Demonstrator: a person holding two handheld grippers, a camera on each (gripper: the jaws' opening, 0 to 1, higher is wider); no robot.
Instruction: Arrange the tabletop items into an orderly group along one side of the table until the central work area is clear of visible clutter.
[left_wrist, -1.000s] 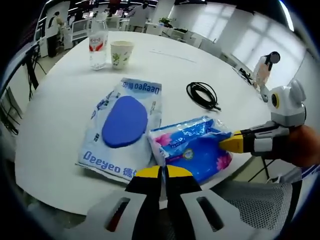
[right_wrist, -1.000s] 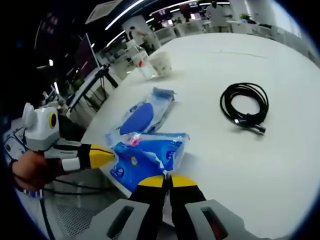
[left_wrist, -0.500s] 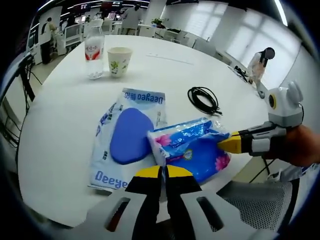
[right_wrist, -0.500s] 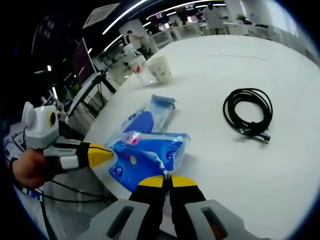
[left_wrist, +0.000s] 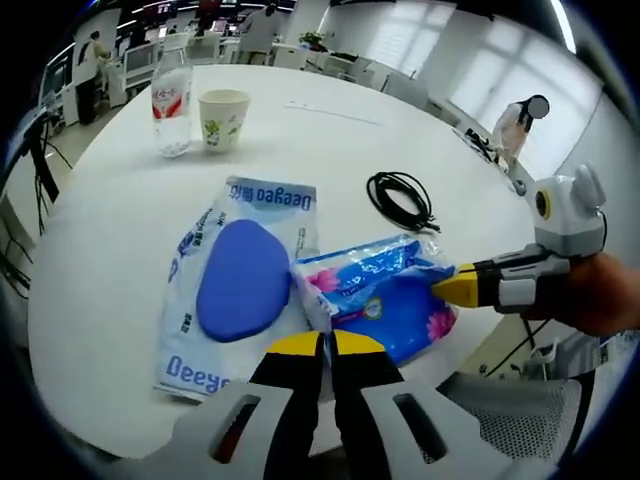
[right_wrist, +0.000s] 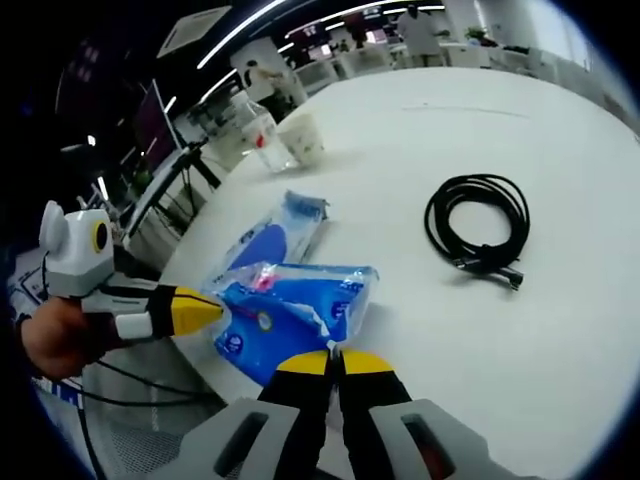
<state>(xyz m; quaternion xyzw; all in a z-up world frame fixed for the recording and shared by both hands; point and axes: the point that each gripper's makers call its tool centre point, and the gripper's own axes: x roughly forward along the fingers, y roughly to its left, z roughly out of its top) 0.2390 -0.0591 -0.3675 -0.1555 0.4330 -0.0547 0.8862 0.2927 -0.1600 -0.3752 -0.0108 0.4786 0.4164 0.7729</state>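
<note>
Your two grippers, the left gripper (left_wrist: 322, 345) and the right gripper (right_wrist: 335, 361), show yellow-tipped black jaws on pale grey bodies. Between them lies a bright blue plastic tissue pack (left_wrist: 385, 295) printed with pink flowers and white panels. Beside it, the clear and white plastic bag (left_wrist: 240, 280) carries blue lettering around a solid blue oval pad. A glossy black coiled cable (right_wrist: 478, 227) rests on your plain white round bench (left_wrist: 110, 230). The cream paper cup (left_wrist: 222, 118) bears green sprigs; the clear plastic bottle (left_wrist: 171, 98) wears a red-and-white label.

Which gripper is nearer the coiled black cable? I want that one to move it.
Right. The right gripper sits at the blue tissue pack's end facing the coiled black cable; the left gripper is at the pack's far end.
</note>
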